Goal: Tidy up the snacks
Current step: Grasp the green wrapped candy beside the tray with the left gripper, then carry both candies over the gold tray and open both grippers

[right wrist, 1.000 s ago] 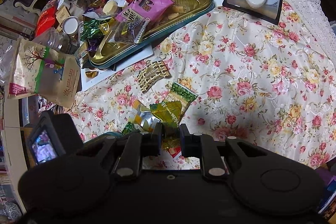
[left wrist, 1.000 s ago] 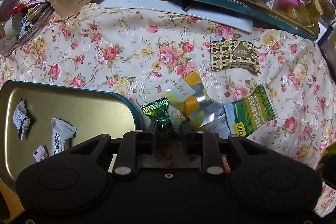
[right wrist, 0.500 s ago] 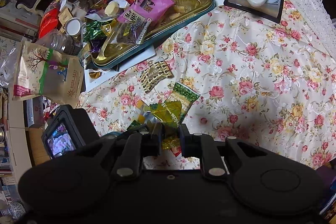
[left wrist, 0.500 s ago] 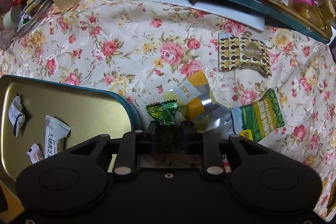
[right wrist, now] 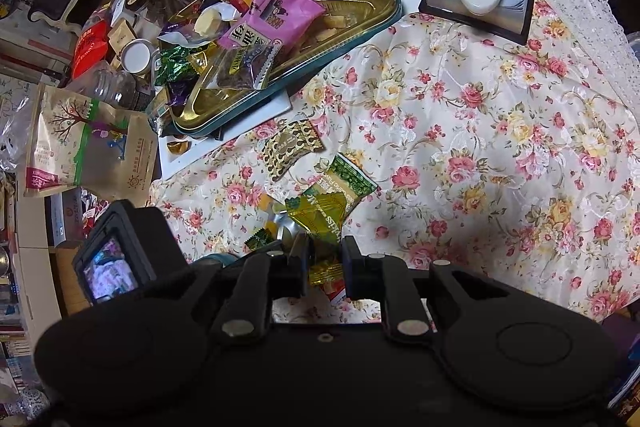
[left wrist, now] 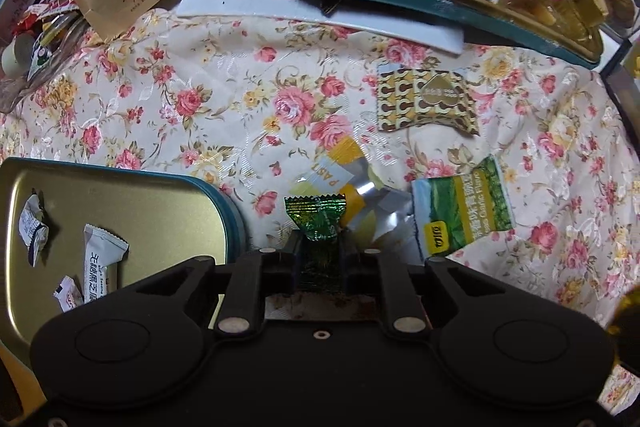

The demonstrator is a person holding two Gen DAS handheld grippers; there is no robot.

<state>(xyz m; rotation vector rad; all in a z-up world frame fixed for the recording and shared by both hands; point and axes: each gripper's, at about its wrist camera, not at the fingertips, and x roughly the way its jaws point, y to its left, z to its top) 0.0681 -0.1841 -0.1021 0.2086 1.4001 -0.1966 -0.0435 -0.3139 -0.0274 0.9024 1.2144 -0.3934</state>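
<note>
Over the bench, left wrist view: the left tongs (left wrist: 320, 251) have just snapped shut on the green candy (left wrist: 316, 217), beside the gold tin (left wrist: 120, 195), so it's ready to lift across. Right wrist view: the right tongs (right wrist: 324, 263), unmoved, stay clamped on a yellow packet (right wrist: 320, 223), awaiting sorting.

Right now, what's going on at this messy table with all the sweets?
A person is sorting snacks with a two-finger gripper in each hand. The left gripper is shut on a small shiny green candy wrapper, beside a shallow gold tin tray with a teal rim that already holds three white packets. The right gripper is clamped on a translucent yellow candy packet. More snacks lie loose on the floral tablecloth.
</note>
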